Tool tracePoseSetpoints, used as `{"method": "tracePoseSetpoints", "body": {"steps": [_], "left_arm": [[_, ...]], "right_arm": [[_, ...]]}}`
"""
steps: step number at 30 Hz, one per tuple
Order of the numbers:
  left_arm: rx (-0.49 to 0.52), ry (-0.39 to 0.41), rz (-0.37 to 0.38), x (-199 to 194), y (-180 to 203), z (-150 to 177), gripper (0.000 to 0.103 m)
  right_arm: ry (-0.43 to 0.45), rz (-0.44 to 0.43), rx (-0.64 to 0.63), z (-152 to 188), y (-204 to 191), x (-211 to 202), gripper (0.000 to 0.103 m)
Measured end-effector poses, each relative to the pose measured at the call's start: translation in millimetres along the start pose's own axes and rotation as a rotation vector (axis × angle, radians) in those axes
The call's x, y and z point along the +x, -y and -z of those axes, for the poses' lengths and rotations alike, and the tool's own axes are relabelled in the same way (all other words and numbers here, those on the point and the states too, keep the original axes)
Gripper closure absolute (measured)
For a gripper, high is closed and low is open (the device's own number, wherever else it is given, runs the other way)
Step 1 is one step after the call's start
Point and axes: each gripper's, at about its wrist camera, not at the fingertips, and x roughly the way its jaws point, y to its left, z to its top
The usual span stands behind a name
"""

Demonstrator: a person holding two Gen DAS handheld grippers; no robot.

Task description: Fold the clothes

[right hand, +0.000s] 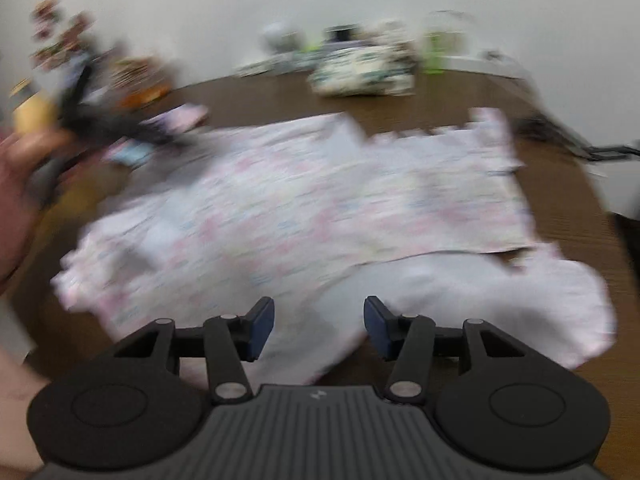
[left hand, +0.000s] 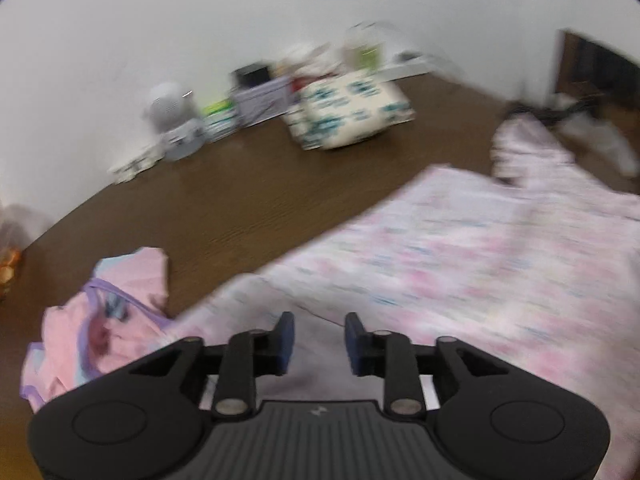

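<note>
A pale pink patterned garment (left hand: 460,256) (right hand: 312,208) lies spread over the brown table (left hand: 224,200), one part folded back so its plain white inside (right hand: 460,292) shows. My left gripper (left hand: 320,340) hovers over the garment's near left edge, open, nothing between its blue pads. My right gripper (right hand: 319,326) hangs above the white near edge, also open and empty. In the right wrist view the left gripper (right hand: 100,120) appears blurred at far left, held by a hand (right hand: 20,176). Both views are motion-blurred.
A crumpled pink and purple garment (left hand: 104,320) lies left of the spread one. Along the back wall stand a patterned cream bag (left hand: 352,112) (right hand: 364,70), boxes (left hand: 260,100) and a white round object (left hand: 168,108). Dark cables (right hand: 560,136) lie at the table's right.
</note>
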Motion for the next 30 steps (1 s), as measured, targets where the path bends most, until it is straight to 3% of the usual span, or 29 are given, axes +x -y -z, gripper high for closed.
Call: {"method": "tracePoseSetpoints", "body": {"steps": [4, 8, 14, 18, 23, 27, 29, 30], "left_arm": [[0.073, 0.018, 0.157, -36.2, 38.9, 32.3, 0.073], [0.093, -0.03, 0.176, -49.8, 58.7, 62.6, 0.074], [0.121, -0.101, 0.204, -70.2, 88.5, 108.1, 0.076], [0.057, -0.07, 0.209, -92.2, 86.8, 127.7, 0.073], [-0.049, 0.029, 0.182, -103.6, 75.1, 118.1, 0.072], [-0.042, 0.029, 0.206, -87.2, 87.4, 99.1, 0.075], [-0.003, 0.008, 0.236, -76.7, 100.4, 94.5, 0.088], [0.024, -0.006, 0.254, -71.5, 107.6, 94.4, 0.095]], "right_arm": [[0.009, 0.079, 0.054, 2.2, 22.9, 6.8, 0.052], [0.007, 0.092, 0.066, 11.4, 29.0, 19.2, 0.053], [0.033, 0.027, 0.073, 14.0, 23.2, 13.1, 0.049], [0.053, -0.02, 0.079, 15.3, 19.2, 8.3, 0.049], [0.077, -0.078, 0.085, 17.0, 14.1, 2.3, 0.049], [0.078, -0.161, 0.019, 15.9, -7.4, 2.2, 0.053], [0.036, -0.205, -0.057, 16.7, -28.3, 7.7, 0.055], [0.005, -0.224, -0.084, 18.3, -35.2, 10.6, 0.066]]}}
